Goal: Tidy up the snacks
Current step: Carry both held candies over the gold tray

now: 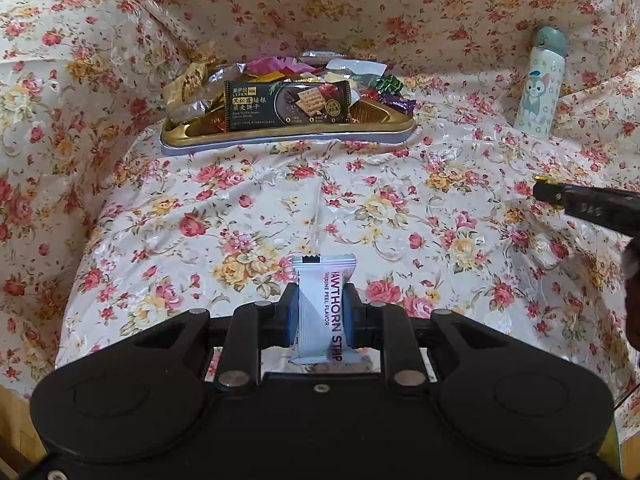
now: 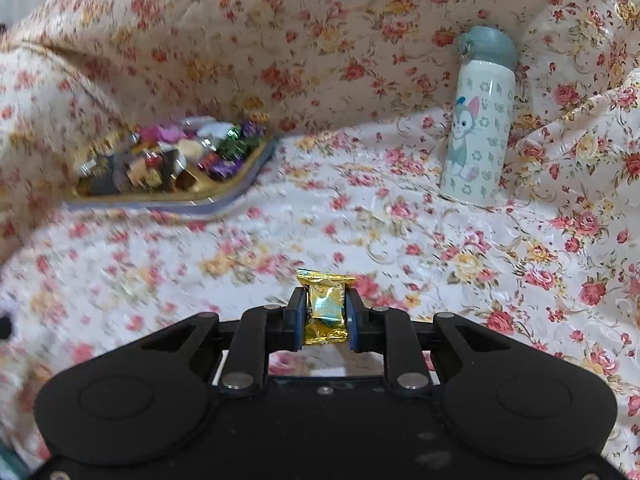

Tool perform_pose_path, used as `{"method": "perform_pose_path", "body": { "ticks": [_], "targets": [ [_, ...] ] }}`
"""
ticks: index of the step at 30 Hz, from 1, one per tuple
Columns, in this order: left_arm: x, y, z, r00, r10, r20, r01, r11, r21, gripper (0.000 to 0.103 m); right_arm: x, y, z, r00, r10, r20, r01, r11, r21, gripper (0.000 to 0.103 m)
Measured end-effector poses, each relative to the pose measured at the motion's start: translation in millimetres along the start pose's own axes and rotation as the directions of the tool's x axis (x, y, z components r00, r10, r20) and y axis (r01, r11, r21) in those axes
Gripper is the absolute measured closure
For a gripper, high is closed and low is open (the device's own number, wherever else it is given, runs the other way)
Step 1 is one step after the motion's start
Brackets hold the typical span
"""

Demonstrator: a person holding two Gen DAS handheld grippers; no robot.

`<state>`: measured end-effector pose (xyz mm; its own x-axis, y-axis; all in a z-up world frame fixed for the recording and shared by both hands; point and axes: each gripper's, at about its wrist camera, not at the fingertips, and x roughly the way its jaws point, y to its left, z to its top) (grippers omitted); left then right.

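Left claw (image 1: 322, 312) gripping "HAWTHORN STRIP" packet (image 1: 320, 312), right claw (image 2: 324, 314) gripping gold candy (image 2: 325, 308)

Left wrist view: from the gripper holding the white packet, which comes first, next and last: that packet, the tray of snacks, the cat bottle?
1. The hawthorn strip packet, clamped in the left gripper.
2. The gold snack tray, straight ahead on the floral cloth.
3. The cat bottle, far right, standing against the cloth's raised back, a little beyond the tray.
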<state>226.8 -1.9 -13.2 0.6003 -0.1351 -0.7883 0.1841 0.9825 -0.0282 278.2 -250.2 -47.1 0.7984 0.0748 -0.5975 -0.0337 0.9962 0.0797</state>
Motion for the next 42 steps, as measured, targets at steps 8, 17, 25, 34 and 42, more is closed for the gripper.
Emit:
{"method": "perform_pose_path", "body": {
  "ticks": [8, 17, 25, 34, 42],
  "targets": [
    [-9.1, -6.8, -1.7, 0.999, -0.028, -0.022, 0.028, 1.0, 0.002, 0.074, -37.6, 21.7, 1.2, 0.993, 0.121, -0.006, -0.121, 0.99, 0.07, 0.082],
    [-51.4, -19.5, -24.7, 0.999, -0.041, 0.005, 0.041, 0.999, 0.025, 0.074, -104.1, 34.3, -26.7, 0.984, 0.176, 0.035, -0.179, 0.974, 0.136, 0.081],
    [-87.2, -30.3, -56.1, 0.999, -0.042, 0.011, 0.041, 0.998, 0.04, 0.074, -165.7, 48.5, -56.0, 0.979, 0.18, 0.094, -0.19, 0.975, 0.114, 0.081],
    [-109.9, -40.6, -95.8, 0.999, -0.033, -0.034, 0.034, 0.999, 0.026, 0.073, -218.2, 57.5, -92.0, 0.971, 0.215, 0.105, -0.225, 0.971, 0.086, 0.081],
    [-121.1, -44.2, -125.2, 0.995, -0.06, -0.08, 0.057, 0.998, -0.035, 0.073, -250.0, 62.8, -126.4, 0.967, 0.254, 0.03, -0.255, 0.963, 0.085, 0.081]
  ]
}}
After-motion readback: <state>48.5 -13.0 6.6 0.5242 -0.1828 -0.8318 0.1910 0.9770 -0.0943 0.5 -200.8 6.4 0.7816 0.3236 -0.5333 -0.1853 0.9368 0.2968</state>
